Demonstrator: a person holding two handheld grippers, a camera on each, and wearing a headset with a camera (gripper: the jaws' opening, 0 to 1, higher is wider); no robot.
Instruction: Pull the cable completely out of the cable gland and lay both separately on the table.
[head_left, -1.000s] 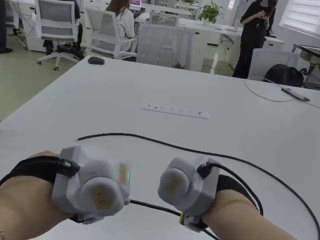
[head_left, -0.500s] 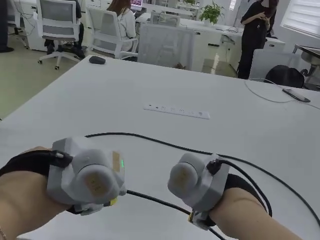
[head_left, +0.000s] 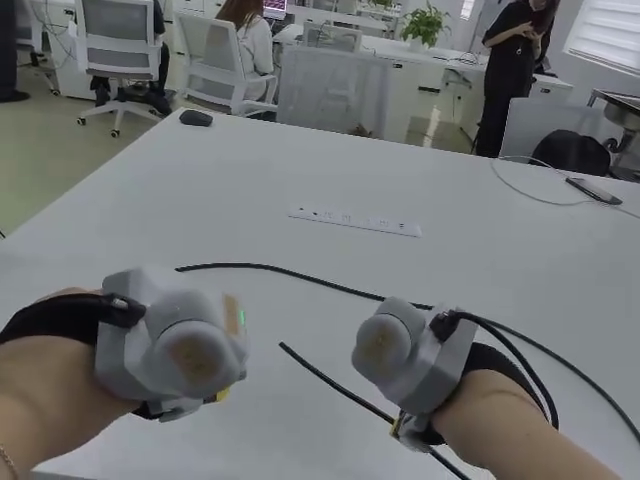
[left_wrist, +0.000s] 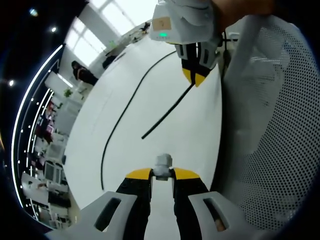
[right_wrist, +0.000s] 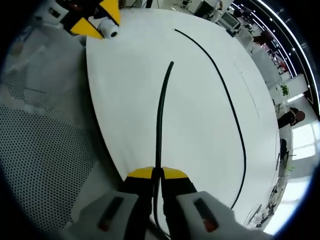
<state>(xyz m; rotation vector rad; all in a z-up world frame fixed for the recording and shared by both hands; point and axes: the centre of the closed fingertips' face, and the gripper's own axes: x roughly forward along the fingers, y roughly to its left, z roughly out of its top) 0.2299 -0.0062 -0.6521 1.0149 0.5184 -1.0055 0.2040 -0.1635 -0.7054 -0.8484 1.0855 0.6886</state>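
Observation:
In the left gripper view my left gripper (left_wrist: 161, 175) is shut on a small pale grey cable gland (left_wrist: 162, 166). The black cable (left_wrist: 167, 112) lies apart from the gland, its free end bare over the white table (left_wrist: 125, 85). My right gripper (right_wrist: 157, 174) is shut on that cable (right_wrist: 161, 110), whose loose end points toward the left gripper (right_wrist: 95, 22) and the gland (right_wrist: 108, 31). In the head view the left gripper (head_left: 222, 394) is at the lower left and the right gripper (head_left: 398, 428) at the lower right. The cable (head_left: 330, 378) runs from the right one.
A second long black cable (head_left: 300, 275) curves across the table (head_left: 300, 170) beyond the grippers. Farther back lie a white power strip (head_left: 355, 221), a dark mouse (head_left: 195, 118) and a flat device (head_left: 592, 190). Office chairs and people are behind the table.
The cable ran between both grippers before; now its end is free of the left gripper and the gland. The grippers have moved apart, the right one to the right.

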